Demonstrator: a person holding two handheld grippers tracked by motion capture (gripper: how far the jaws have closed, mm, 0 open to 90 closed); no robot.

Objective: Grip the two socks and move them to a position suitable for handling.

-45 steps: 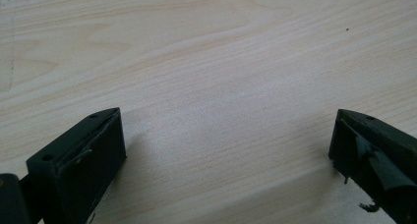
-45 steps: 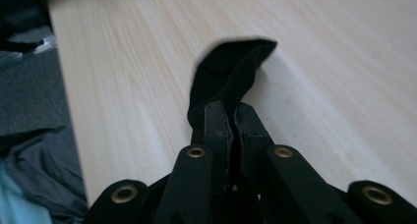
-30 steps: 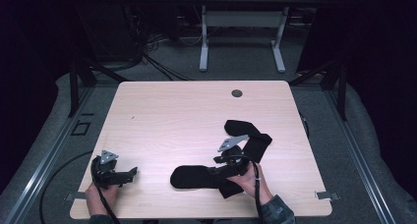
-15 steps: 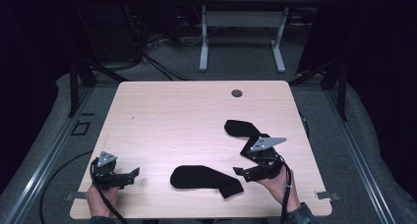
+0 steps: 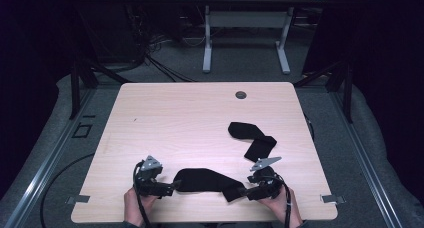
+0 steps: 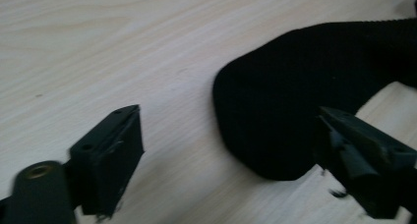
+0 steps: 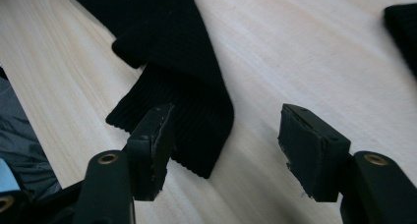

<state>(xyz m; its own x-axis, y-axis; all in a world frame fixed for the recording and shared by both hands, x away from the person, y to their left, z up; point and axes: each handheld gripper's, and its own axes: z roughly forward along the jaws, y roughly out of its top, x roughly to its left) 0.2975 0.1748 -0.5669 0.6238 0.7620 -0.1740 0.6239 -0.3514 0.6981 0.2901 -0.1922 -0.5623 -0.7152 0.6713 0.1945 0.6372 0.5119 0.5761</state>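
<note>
Jaws of the left gripper [image 6: 216,160] are standing wide apart and have just been closing a little; the rounded toe end of the near sock [image 6: 295,96] is lying between them, flat on the table [image 6: 98,47], with no pad pressing on it. Jaws of the right gripper [image 7: 223,150] are likewise parted, about half open, and have just been narrowing after a brief widening; the ribbed cuff end of the same sock is lying between them, just against the left pad, not pinched.

Compared with a second ago, the left gripper is now sitting at the toe of the near sock [image 5: 205,180] instead of resting well off toward the near left corner, and the right gripper [image 5: 247,190] is now sitting low by the near edge at the folded cuff, having come away from the middle of the sock and swung out to the right in between. Judged from this, the two hands are bracketing the sock end to end, ready to pinch both ends, perhaps for straightening or for pairing.

The second sock [image 5: 252,138] is lying bent, farther in toward the right edge, apart from the first. A small dark grommet [image 5: 241,94] is sitting near the far edge.
</note>
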